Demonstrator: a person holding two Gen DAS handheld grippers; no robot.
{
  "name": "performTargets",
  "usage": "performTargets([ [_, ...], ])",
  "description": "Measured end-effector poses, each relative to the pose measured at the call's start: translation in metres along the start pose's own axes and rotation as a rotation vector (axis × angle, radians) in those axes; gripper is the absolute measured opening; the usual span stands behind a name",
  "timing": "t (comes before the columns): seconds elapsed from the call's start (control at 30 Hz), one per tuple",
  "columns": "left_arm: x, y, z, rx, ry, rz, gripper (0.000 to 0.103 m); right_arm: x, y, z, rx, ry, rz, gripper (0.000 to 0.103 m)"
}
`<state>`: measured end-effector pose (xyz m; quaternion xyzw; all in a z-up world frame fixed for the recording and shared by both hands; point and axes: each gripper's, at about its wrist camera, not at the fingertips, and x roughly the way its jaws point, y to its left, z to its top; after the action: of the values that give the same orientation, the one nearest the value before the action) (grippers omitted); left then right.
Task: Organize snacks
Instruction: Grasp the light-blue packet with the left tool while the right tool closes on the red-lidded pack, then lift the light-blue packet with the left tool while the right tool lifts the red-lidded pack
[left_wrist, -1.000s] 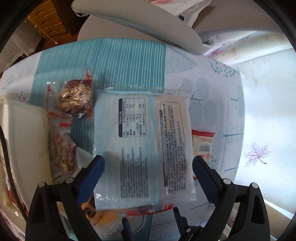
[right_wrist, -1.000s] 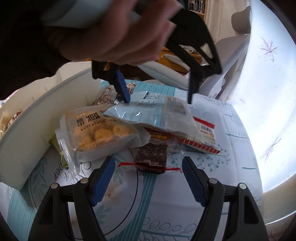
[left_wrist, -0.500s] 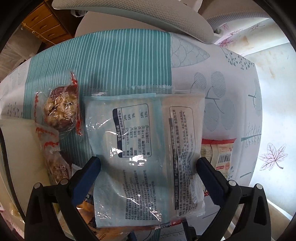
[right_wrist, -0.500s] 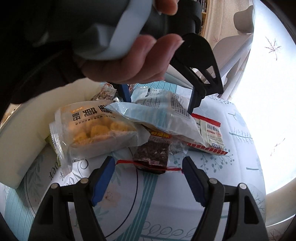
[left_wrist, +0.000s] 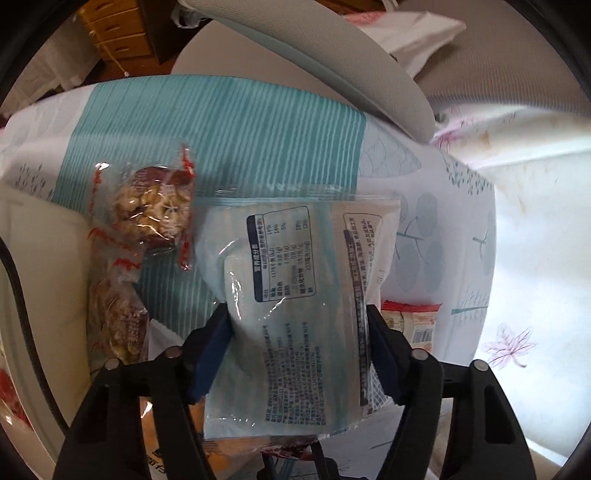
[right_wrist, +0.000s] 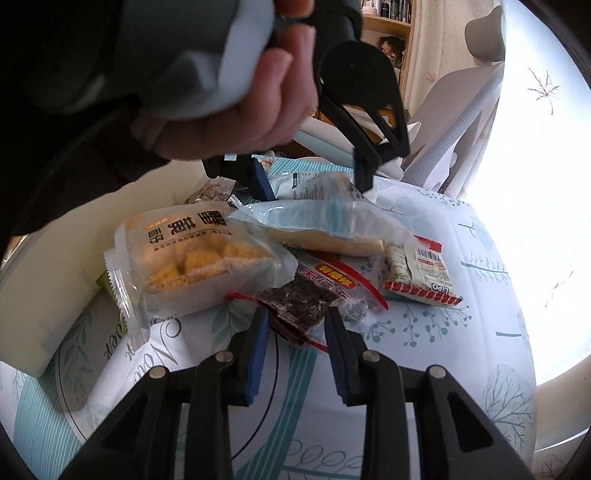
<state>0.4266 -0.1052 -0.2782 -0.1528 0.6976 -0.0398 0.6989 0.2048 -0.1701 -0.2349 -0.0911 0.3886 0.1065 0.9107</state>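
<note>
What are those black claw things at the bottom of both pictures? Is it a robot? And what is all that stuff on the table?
No robot: a person holds a grabbing tool in each hand, with a round-eyed camera on each tool looking along its jaws. One picture comes from the left gripper, one from the right gripper. The left jaws squeeze a pale blue snack packet; the right view shows that tool from outside. The right jaws are closing around a dark seed bar. On the leafy tablecloth lie yellow cookies, a nut cake and a red-striped packet, beside a white tub.
</note>
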Motion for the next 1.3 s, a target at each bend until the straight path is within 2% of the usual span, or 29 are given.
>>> performTargets([
  [0.17, -0.018, 0.001, -0.013, -0.016, -0.014, -0.034, 0.063, -0.003, 0.0, -0.003, -0.025, 0.004, 0.005, 0.026],
  [0.3, -0.035, 0.004, -0.02, -0.015, -0.029, -0.063, 0.062, -0.005, -0.005, -0.004, -0.006, 0.026, 0.044, 0.023],
  [0.43, -0.058, 0.005, -0.034, 0.015, -0.059, -0.07, 0.062, -0.01, -0.011, -0.004, 0.028, 0.056, 0.088, 0.014],
  [0.7, -0.111, 0.017, -0.058, 0.025, -0.112, -0.109, 0.062, -0.022, -0.024, -0.006, 0.115, 0.128, 0.164, 0.014],
  [0.83, -0.123, 0.016, -0.075, 0.029, -0.118, -0.116, 0.062, -0.032, -0.032, -0.007, 0.193, 0.157, 0.219, 0.014],
  [1.03, -0.146, 0.035, -0.099, 0.041, -0.123, -0.143, 0.062, -0.055, -0.025, -0.003, 0.203, 0.154, 0.215, 0.001],
  [1.3, -0.179, 0.077, -0.12, 0.039, -0.133, -0.194, 0.062, -0.084, -0.012, 0.003, 0.217, 0.148, 0.207, 0.0],
])
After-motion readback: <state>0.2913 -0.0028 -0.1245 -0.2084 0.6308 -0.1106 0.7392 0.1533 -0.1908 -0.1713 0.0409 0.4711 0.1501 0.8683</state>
